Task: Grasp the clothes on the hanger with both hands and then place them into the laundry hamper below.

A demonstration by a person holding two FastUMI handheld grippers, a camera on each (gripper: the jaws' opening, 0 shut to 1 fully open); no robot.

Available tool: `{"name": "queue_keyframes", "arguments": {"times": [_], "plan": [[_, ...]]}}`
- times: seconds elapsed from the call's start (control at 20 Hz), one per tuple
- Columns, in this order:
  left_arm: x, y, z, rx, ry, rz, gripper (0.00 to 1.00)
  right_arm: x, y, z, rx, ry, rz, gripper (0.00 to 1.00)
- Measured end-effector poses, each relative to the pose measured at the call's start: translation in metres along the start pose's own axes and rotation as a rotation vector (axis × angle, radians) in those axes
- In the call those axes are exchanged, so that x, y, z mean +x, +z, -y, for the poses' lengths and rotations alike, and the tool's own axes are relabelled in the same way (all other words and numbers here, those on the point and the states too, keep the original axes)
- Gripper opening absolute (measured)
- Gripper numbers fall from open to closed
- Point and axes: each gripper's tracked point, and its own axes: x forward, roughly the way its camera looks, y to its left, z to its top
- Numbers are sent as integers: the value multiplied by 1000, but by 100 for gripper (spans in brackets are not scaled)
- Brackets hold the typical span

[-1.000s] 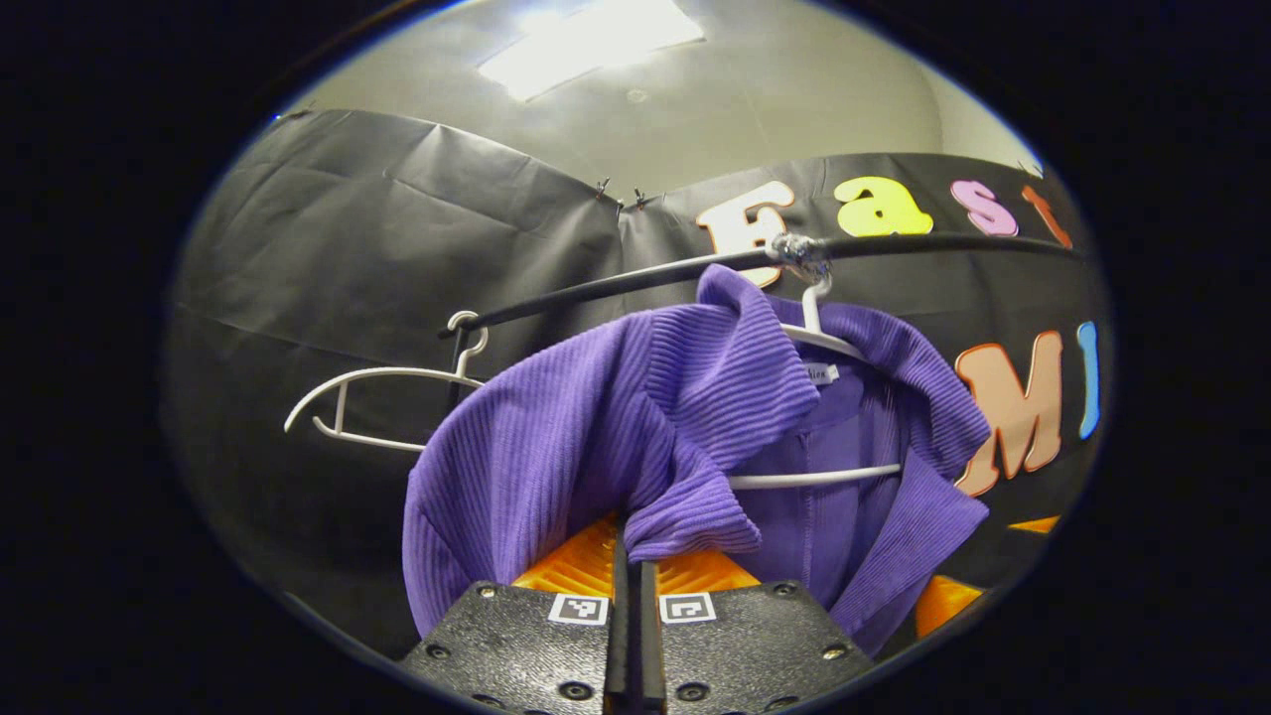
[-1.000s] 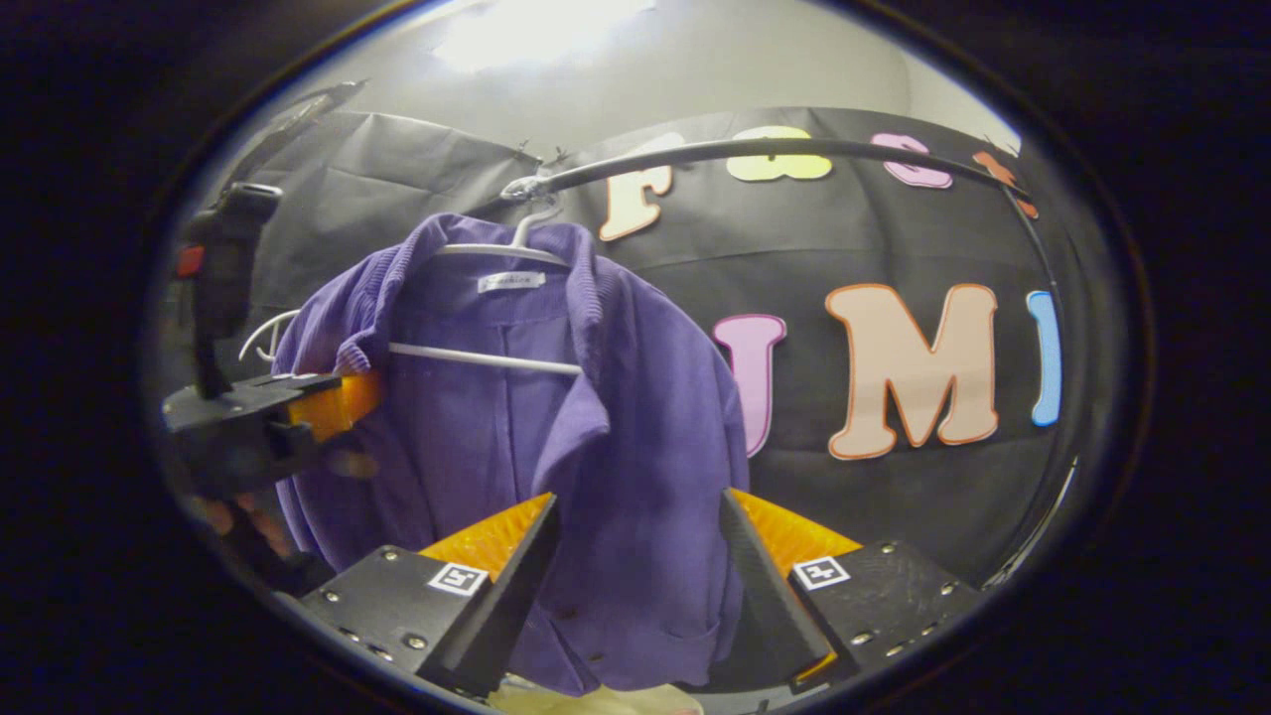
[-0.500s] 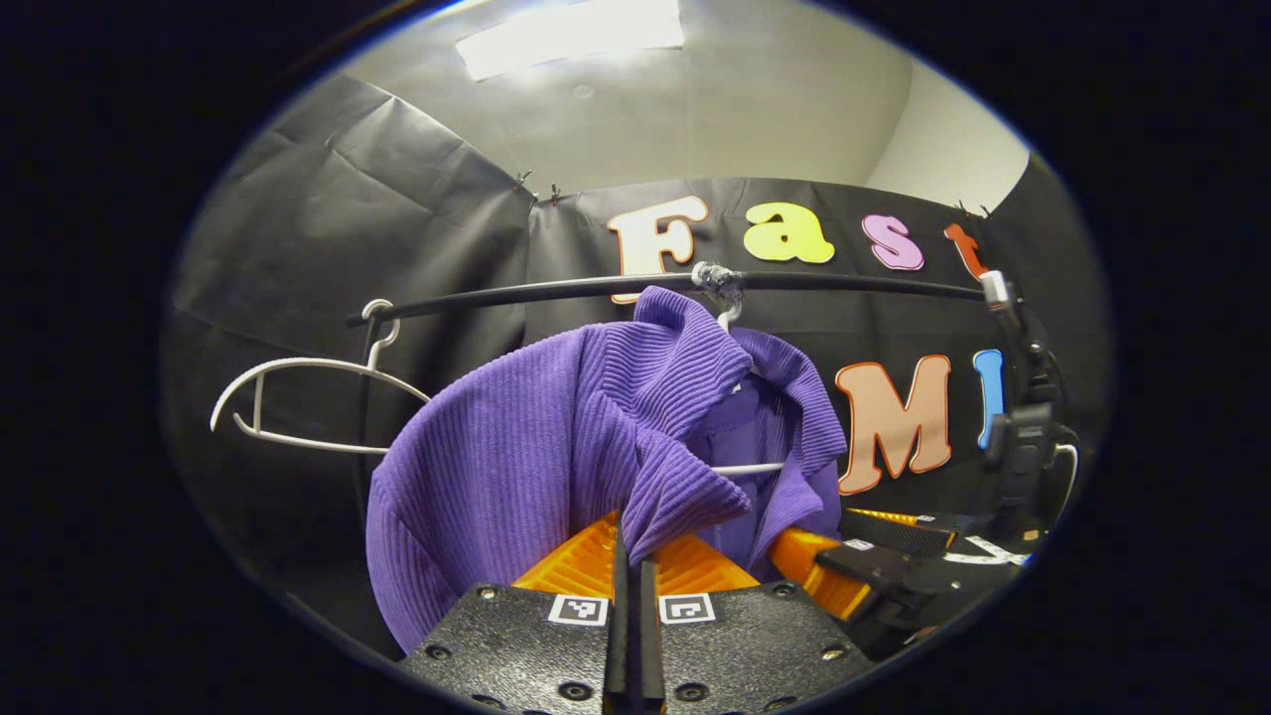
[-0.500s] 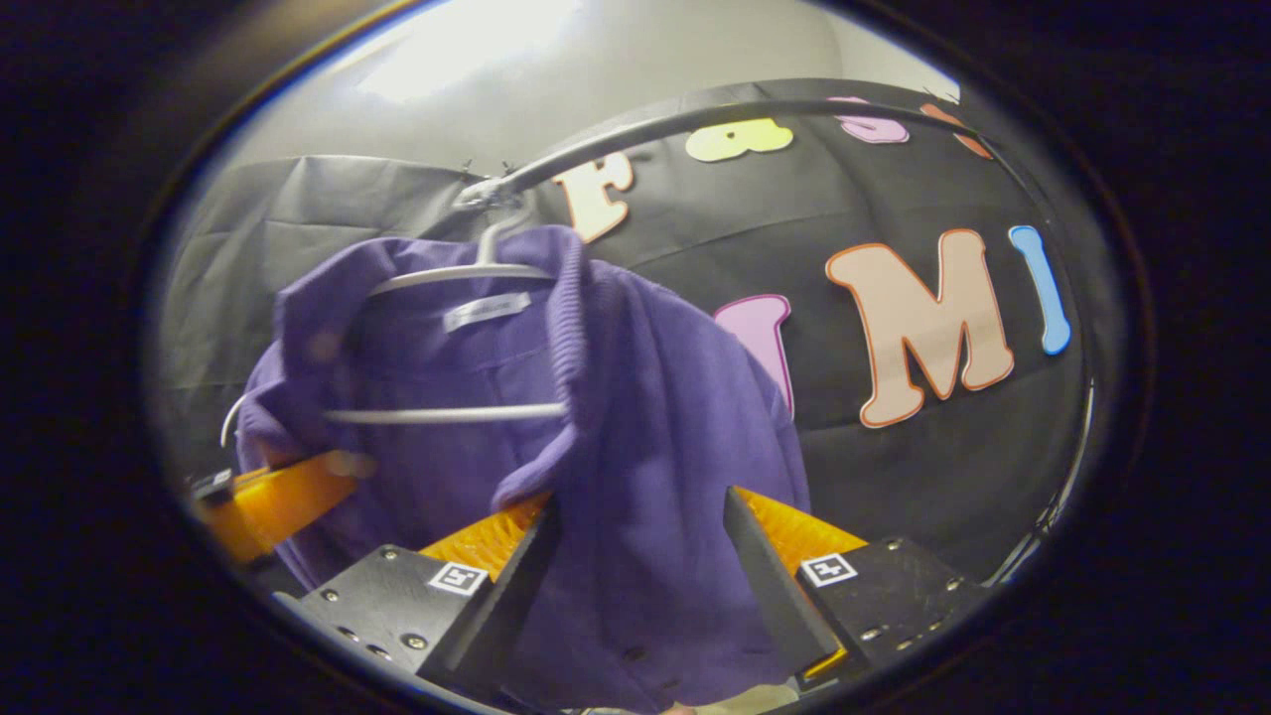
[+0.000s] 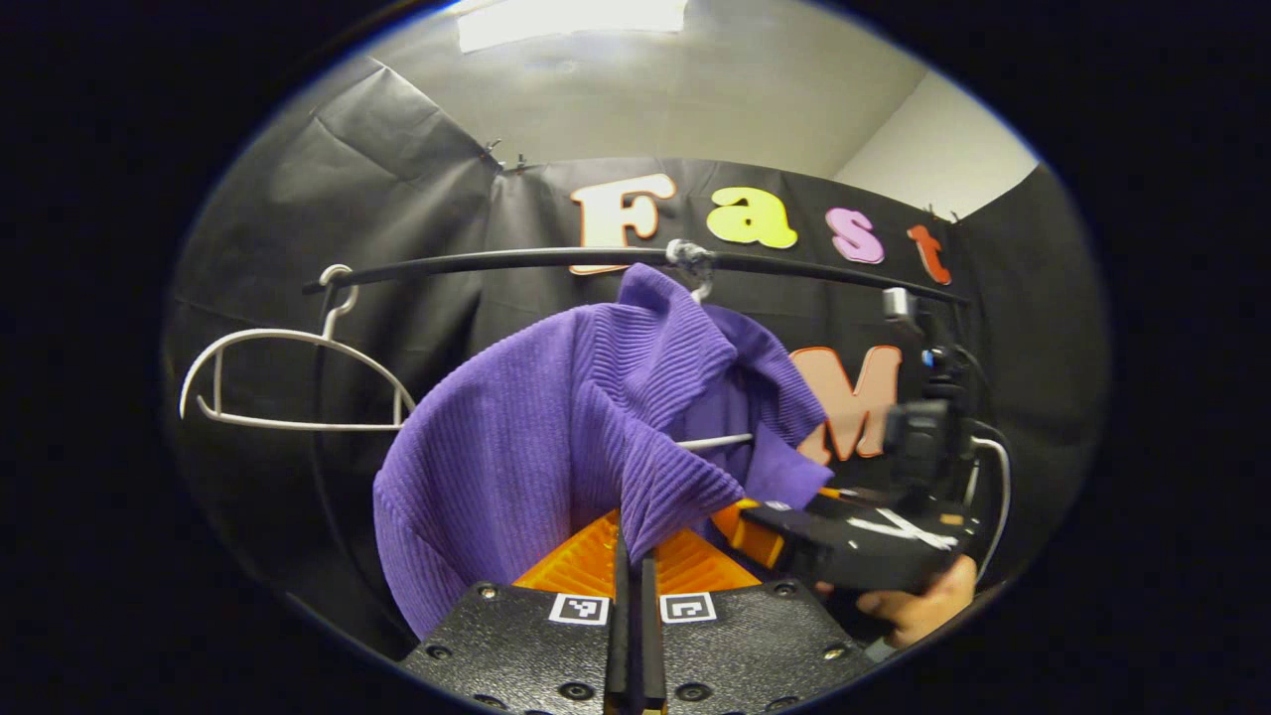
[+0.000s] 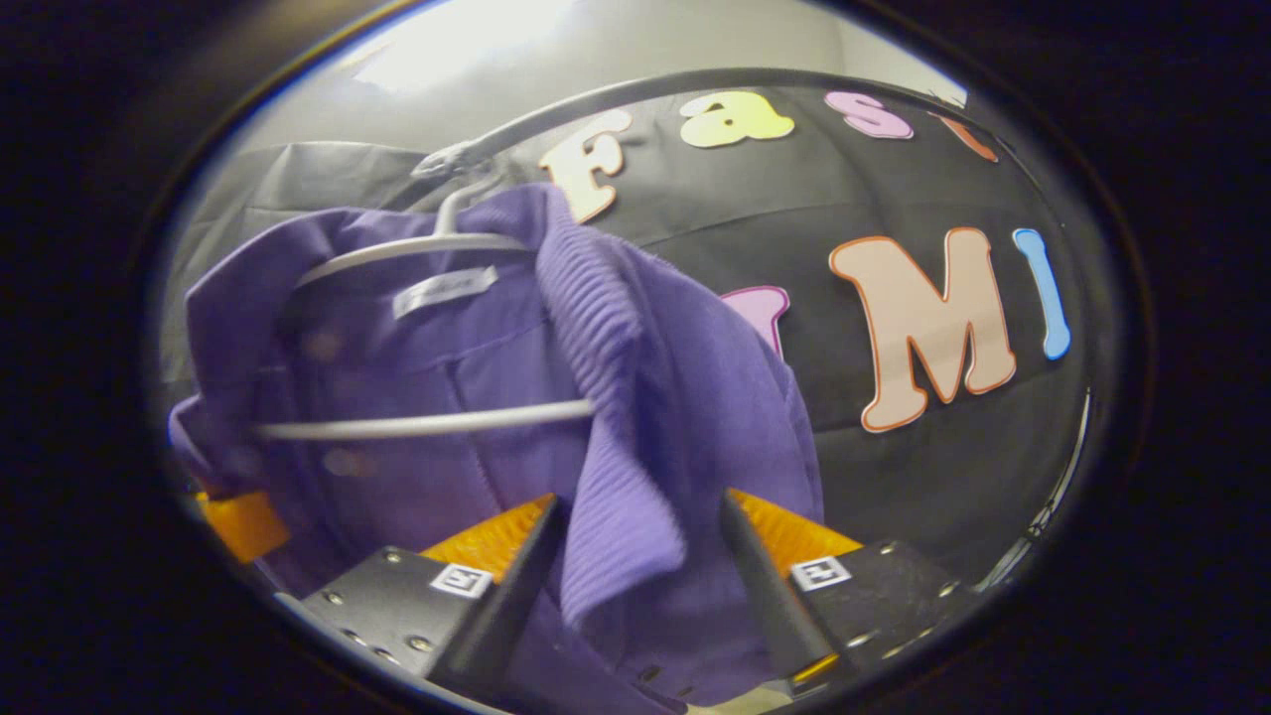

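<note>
Jacket (image 5: 556, 417) flanked by spare hanger (image 5: 288, 382), left view.

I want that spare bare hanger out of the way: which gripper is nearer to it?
Left, probably. The empty white hanger hangs on the rail beyond the shirt that the left gripper pinches; the right gripper sits at the shirt's far side.

Shirt (image 6: 477, 397) hem cut off at btm edge — neck label blurred

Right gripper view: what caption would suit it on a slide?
Open right hand-held gripper straddles the collar flap of a purple shirt hanging on a white hanger.
</note>
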Motion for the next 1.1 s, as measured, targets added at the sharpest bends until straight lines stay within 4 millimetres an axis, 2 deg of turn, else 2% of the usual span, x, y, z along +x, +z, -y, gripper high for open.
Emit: {"name": "queue_keyframes", "arguments": {"times": [0.05, 0.1, 0.15, 0.2, 0.3, 0.4, 0.5, 0.6, 0.7, 0.85, 0.9, 1.1], "plan": [[-3, 3, 8, -17, -57, -3, 5, 7, 1, 17, -23, -67, -14, 41], [-7, 7, 14, -32, -104, -9, 6, 5, -3, 14, -53, -40, -60, 22], [-12, 11, 13, -43, -132, -17, 5, 4, -5, 0, -62, 35, -77, 2], [-16, 15, 14, -52, -155, -22, 4, 1, -9, -6, -91, 60, -85, 4], [-17, 25, 15, -73, -190, -22, 2, -5, 2, 9, -93, 7, -43, 0], [-28, 29, 15, -74, -226, -41, 0, -8, -3, 6, -98, 36, -67, 0], [-35, 36, 13, -45, -255, -36, 0, -16, 6, 23, -199, -24, -44, 0], [-50, 41, 10, -30, -298, -44, 0, -27, 17, 27, -241, -66, -17, 0], [-61, 57, -6, -8, -284, -12, 0, -37, 35, 34, -244, -101, 7, 0], [-79, 81, -37, 19, -247, 35, 0, -44, 66, 64, -343, -232, 61, 4], [-82, 86, -49, 32, -225, 44, 0, -45, 74, 67, -345, -252, 73, 6], [-73, 95, -98, 123, -108, 50, 0, -39, 99, 80, -305, -303, 122, 5]]}}
